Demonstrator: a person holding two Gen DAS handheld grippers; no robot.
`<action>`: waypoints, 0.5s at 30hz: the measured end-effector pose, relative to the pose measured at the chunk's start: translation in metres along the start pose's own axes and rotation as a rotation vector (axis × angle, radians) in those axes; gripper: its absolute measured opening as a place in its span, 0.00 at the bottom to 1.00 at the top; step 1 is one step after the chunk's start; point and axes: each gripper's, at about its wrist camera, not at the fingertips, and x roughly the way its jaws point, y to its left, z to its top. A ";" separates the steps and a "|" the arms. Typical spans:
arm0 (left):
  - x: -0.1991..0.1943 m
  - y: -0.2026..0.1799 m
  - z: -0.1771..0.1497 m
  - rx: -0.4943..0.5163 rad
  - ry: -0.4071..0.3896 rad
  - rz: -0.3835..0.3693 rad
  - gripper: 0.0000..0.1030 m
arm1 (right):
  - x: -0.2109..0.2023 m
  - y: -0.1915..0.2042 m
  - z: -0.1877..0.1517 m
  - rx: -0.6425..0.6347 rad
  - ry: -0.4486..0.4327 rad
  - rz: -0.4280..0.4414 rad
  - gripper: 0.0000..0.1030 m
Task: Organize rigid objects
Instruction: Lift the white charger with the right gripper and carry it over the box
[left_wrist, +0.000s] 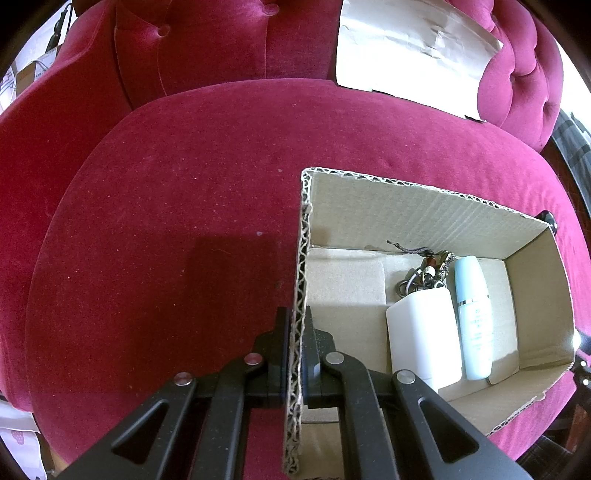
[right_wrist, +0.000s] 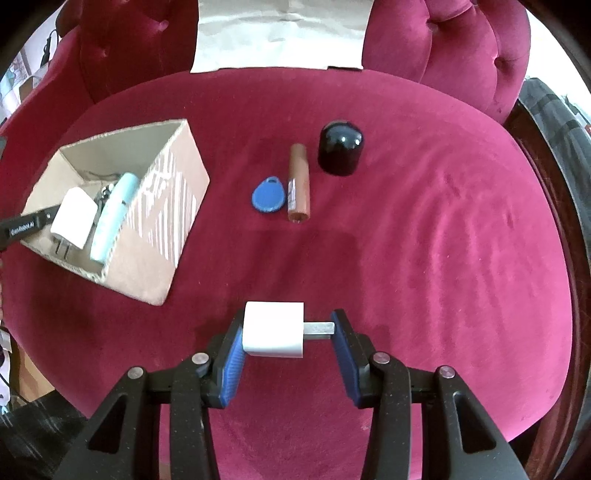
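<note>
My left gripper (left_wrist: 295, 325) is shut on the near wall of an open cardboard box (left_wrist: 300, 258), one finger outside and one inside. In the box lie a white plug adapter (left_wrist: 424, 332), a pale blue tube (left_wrist: 474, 317) and a bunch of keys (left_wrist: 424, 273). My right gripper (right_wrist: 290, 330) is shut on a second white plug adapter (right_wrist: 273, 328), the left pad on its body and the right pad on its metal prongs (right_wrist: 319, 328). On the cushion beyond lie a blue key fob (right_wrist: 267, 195), a brown tube (right_wrist: 298, 184) and a black rounded cap (right_wrist: 340, 149).
Everything rests on a red velvet seat cushion (right_wrist: 424, 240) with a tufted backrest (right_wrist: 461, 44) behind. A sheet of brown paper (right_wrist: 280, 33) leans against the backrest. The box (right_wrist: 162, 221) stands at the left in the right wrist view, the left gripper's finger (right_wrist: 26, 225) on its rim.
</note>
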 end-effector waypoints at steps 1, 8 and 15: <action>0.000 0.000 0.000 0.000 0.000 0.000 0.04 | -0.002 0.000 0.002 0.000 -0.007 -0.002 0.46; 0.000 0.000 0.000 0.000 0.000 0.000 0.04 | -0.015 0.001 0.013 -0.004 -0.036 0.001 0.46; 0.000 0.000 0.000 0.000 -0.001 0.000 0.04 | -0.033 0.010 0.024 -0.007 -0.089 0.007 0.46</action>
